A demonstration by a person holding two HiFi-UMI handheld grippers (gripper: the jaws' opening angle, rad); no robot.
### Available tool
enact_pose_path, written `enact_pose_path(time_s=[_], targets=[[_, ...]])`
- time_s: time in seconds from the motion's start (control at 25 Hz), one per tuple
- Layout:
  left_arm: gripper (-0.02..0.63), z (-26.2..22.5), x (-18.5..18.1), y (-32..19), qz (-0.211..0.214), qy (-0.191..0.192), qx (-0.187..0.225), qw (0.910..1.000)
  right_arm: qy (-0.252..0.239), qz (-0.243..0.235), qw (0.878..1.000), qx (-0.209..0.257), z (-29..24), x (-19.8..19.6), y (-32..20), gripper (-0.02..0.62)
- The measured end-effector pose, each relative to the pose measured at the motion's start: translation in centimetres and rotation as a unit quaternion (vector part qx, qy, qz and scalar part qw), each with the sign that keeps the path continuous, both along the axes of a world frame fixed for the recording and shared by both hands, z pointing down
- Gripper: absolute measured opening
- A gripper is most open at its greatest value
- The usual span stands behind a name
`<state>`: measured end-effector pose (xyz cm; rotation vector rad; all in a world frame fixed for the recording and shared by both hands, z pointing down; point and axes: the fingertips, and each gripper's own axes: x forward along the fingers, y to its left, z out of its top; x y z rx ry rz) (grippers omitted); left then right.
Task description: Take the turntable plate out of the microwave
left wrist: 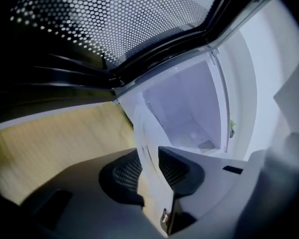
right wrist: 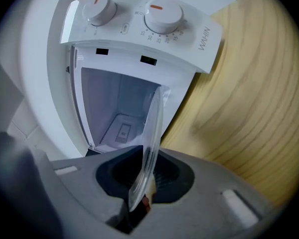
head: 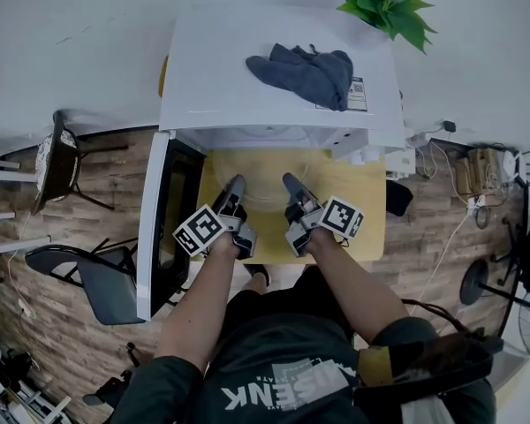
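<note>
The clear glass turntable plate (head: 261, 177) hangs over the wooden table (head: 364, 230), just in front of the open white microwave (head: 274, 60). My left gripper (head: 233, 189) is shut on the plate's left rim and my right gripper (head: 292, 187) on its right rim. In the left gripper view the plate (left wrist: 145, 133) runs edge-on between the dark pads of the left gripper (left wrist: 149, 169), with the bare cavity (left wrist: 187, 116) behind it. In the right gripper view the plate (right wrist: 153, 126) stands edge-on in the right gripper (right wrist: 145, 176).
The microwave door (head: 166, 228) is swung open to the left, its perforated window (left wrist: 124, 19) close above my left gripper. A grey cloth (head: 307, 73) lies on the microwave's top and a green plant (head: 385, 0) stands behind it. The control knobs (right wrist: 162, 13) are on the right. Chairs (head: 62, 162) stand on the floor at left.
</note>
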<state>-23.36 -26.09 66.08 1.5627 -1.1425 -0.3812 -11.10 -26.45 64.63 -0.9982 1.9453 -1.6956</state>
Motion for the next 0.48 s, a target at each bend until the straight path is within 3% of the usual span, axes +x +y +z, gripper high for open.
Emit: enact_pose_path(time_s=[0.2,0.32,0.48], targets=[[0.098,-0.4,0.1,1.3,0.005,-0.015,0.006,0.9999,0.015,-0.003,1.0,0.008,-0.4,0.1,1.1,0.055],[0.1,-0.9,0.0,2.0,0.005,-0.017,0.01,0.9998,0.054,-0.008,0.998,0.019,-0.8,0.5,1.6,0.058],[0.1,-1.8,0.0,3.0,0.013,-0.021,0.015,0.9996,0.028,-0.004,0.999,0.027,-1.8,0.0,2.4,0.064]])
